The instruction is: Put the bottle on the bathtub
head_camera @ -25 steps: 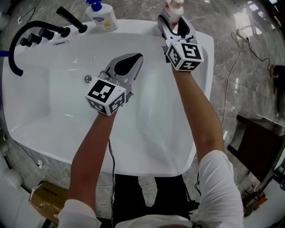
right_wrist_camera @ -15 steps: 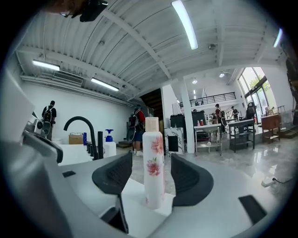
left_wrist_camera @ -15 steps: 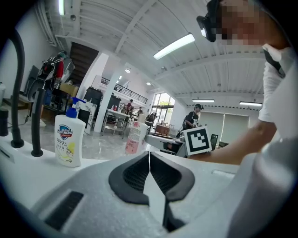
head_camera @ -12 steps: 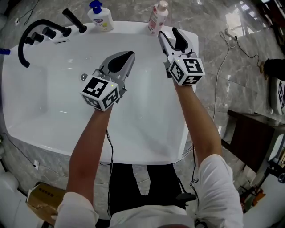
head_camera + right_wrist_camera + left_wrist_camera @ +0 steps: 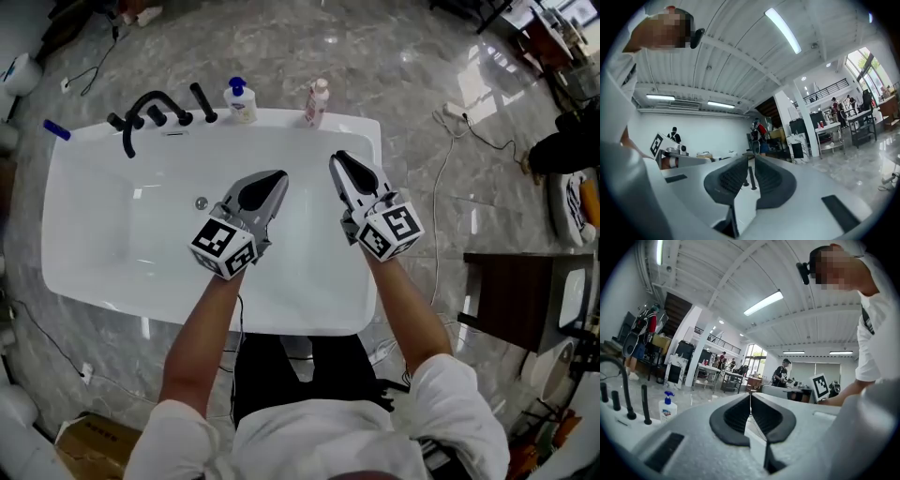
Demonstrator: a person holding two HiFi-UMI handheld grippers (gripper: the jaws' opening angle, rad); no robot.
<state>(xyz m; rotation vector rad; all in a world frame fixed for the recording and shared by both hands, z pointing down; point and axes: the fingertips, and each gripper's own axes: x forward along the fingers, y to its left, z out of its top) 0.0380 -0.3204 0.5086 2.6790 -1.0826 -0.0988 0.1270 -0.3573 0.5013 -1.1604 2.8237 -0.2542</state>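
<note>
Bottle (image 5: 317,101) upright on bathtub (image 5: 84,272) far rim, well ahead of R gripper (image 5: 337,159). R jaws nearly together, empty. L gripper (image 5: 278,175) closed, empty. Looks placed; keep both clear, don't knock it.

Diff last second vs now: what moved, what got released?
The right gripper let go of the bottle, drew back toward the person, and its jaws closed to a narrow gap, empty. The left gripper drew back too. Unchanged: bottle upright on the bathtub rim, soap dispenser and tap in place, left jaws shut.
</note>
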